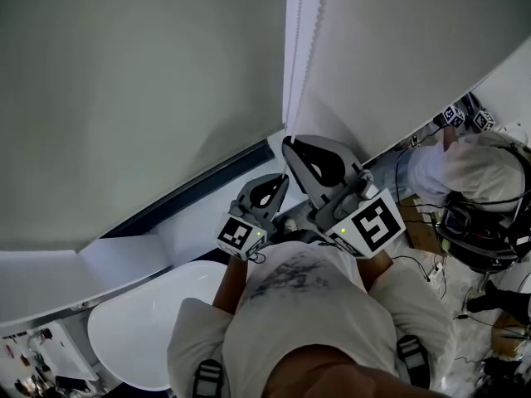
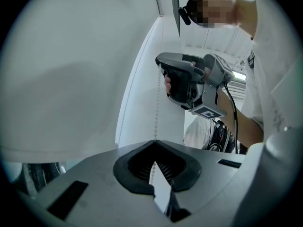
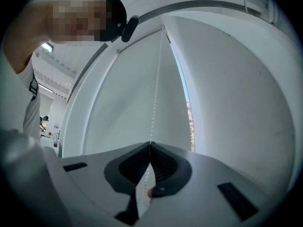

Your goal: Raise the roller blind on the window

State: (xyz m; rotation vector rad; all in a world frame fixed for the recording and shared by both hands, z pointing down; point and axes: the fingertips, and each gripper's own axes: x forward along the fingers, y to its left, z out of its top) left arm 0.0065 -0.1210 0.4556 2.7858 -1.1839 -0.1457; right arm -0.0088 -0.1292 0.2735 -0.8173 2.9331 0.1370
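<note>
Looking down from the head view, we see the roller blind (image 1: 124, 98) covering the window on the left, its lower edge just above a dark strip of frame (image 1: 199, 185) and the white sill (image 1: 191, 222). A second pale panel (image 1: 398, 56) hangs to its right, and the bead chain (image 1: 292, 48) drops along the seam between the two.

We have both tongs on that chain. The left gripper (image 1: 282, 179) sits lower, and in its own view its jaws are pressed together with the chain running in at their tips. The right gripper (image 1: 288, 143) is just above it, and its jaws likewise pinch the chain, which runs straight up the panel from the closed tips.

For writing, we find only the black-and-white square markers: one on the left cube (image 1: 241, 235) and one on the right cube (image 1: 375, 225), patterns rather than letters. The dark print on our shirt (image 1: 290, 274) is too smeared to read.

At the right edge, another person in white (image 1: 465, 168) has two more marker cubes (image 1: 465, 118) nearby. A white rounded surface (image 1: 149, 322) lies below the sill at the lower left.
</note>
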